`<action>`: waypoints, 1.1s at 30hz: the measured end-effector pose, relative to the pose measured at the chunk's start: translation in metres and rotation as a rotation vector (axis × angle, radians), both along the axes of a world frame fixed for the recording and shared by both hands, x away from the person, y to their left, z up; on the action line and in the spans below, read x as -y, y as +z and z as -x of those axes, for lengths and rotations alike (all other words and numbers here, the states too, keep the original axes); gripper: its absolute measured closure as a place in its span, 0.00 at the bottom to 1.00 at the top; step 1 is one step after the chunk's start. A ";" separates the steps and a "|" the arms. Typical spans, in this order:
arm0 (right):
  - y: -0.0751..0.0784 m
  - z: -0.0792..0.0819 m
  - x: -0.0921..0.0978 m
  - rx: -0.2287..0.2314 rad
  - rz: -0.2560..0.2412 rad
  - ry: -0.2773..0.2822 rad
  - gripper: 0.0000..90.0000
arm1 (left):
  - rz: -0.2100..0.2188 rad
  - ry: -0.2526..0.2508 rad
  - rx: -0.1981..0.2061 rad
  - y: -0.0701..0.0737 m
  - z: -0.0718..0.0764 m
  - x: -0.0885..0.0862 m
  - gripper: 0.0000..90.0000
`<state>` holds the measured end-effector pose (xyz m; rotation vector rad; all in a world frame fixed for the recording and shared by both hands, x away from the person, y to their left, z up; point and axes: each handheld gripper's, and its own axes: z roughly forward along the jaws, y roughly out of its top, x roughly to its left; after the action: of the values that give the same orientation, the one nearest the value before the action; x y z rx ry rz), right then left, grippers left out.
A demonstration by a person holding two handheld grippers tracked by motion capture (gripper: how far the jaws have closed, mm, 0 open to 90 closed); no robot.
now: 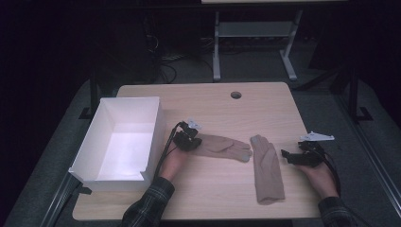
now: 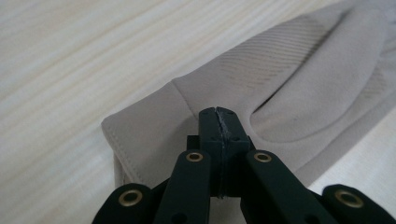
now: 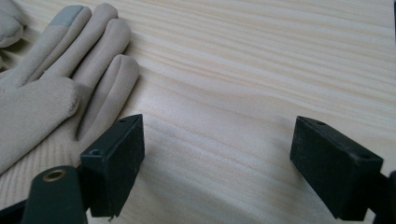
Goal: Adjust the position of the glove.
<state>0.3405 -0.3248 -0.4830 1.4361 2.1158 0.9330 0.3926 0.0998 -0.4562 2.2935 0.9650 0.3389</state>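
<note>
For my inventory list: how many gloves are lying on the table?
2. One beige glove lies crosswise at the table's middle, its cuff pinched in the left gripper. The other glove lies lengthwise to its right, beside the open right gripper.

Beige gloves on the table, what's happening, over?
Left gripper shut on left beige fabric glove cuff. Right gripper open beside second beige glove. White box nearby. Nothing blocking.

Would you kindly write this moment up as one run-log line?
left gripper: shut on left glove cuff | right gripper: open beside right glove | white box: empty
</note>
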 end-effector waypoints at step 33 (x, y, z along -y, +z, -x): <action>0.000 0.001 0.000 0.000 -0.001 0.004 0.19 | 0.054 -0.282 -0.072 0.012 0.099 0.001 0.99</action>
<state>0.3397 -0.3243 -0.4830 1.4330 2.1193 0.9359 0.2936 0.0985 -0.4438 2.3654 0.6621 0.1111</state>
